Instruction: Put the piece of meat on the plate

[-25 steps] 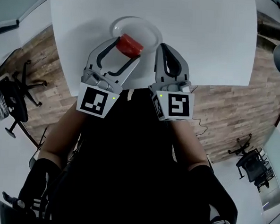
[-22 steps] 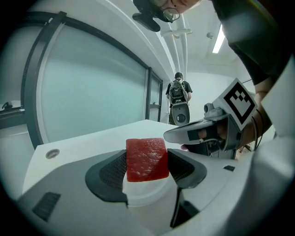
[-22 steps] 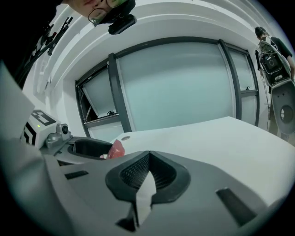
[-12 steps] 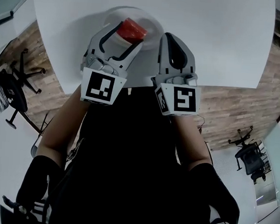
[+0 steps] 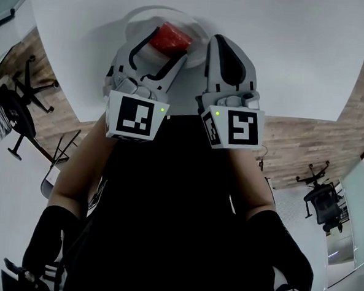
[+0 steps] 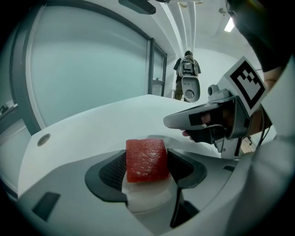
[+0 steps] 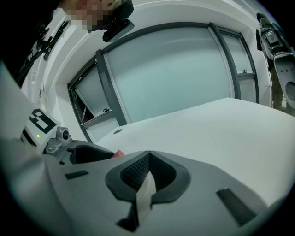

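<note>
A red block of meat [image 5: 170,38] sits between the jaws of my left gripper [image 5: 168,44], which is shut on it. It hangs over the white plate [image 5: 137,17] near the table's front edge; whether it touches the plate I cannot tell. In the left gripper view the meat [image 6: 146,159] fills the gap between the black pads [image 6: 113,171]. My right gripper [image 5: 217,44] is just right of the plate, shut and holding nothing. The right gripper view shows its pads [image 7: 136,171] pressed together, with a sliver of the meat [image 7: 118,152] at the left.
The round white table [image 5: 286,50] ends right under the grippers, with wooden floor beyond. Black office chairs [image 5: 15,110] stand at the left and another [image 5: 323,203] at the right. A small round disc [image 6: 44,139] is set into the tabletop. Glass walls surround the room.
Both grippers have moved slightly up in the head view as the table shifted in frame. The left gripper still holds the meat over the plate; the right stays shut.
</note>
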The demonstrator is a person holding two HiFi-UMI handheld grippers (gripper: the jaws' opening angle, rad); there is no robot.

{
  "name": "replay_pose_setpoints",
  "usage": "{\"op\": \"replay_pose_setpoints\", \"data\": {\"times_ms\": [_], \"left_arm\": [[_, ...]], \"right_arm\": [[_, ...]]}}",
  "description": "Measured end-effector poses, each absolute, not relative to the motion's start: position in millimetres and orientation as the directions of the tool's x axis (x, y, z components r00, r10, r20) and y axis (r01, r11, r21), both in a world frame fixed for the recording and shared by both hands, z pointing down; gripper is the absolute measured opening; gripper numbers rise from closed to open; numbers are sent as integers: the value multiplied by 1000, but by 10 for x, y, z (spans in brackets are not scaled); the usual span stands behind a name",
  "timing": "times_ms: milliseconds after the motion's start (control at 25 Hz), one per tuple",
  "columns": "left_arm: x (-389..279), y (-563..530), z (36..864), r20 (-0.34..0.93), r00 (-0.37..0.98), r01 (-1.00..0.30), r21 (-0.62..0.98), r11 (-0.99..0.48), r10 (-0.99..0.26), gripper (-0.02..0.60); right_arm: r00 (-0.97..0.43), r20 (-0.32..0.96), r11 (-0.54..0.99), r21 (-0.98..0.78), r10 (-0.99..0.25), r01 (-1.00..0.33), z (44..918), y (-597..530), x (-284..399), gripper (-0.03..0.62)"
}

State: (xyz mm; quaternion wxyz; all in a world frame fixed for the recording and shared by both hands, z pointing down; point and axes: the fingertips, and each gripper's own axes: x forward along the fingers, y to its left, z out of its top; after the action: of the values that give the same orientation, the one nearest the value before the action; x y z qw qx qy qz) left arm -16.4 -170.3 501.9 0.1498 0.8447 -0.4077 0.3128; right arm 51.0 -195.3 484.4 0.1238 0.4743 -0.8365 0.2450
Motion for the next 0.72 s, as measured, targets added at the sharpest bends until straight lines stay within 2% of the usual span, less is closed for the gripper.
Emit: {"op": "replay_pose_setpoints", "data": {"times_ms": [440, 720], "left_arm": [[-138, -1708, 5059, 683, 447, -799, 16, -601, -577, 279], [-215, -1732, 4901, 638, 464, -801, 6, -599, -614, 279]], "right_arm": [[-530, 450, 438, -298, -719, -848, 4860, -1985, 526, 3], [-520, 439, 433, -288, -733, -854, 4778, -1918, 474, 3]]}}
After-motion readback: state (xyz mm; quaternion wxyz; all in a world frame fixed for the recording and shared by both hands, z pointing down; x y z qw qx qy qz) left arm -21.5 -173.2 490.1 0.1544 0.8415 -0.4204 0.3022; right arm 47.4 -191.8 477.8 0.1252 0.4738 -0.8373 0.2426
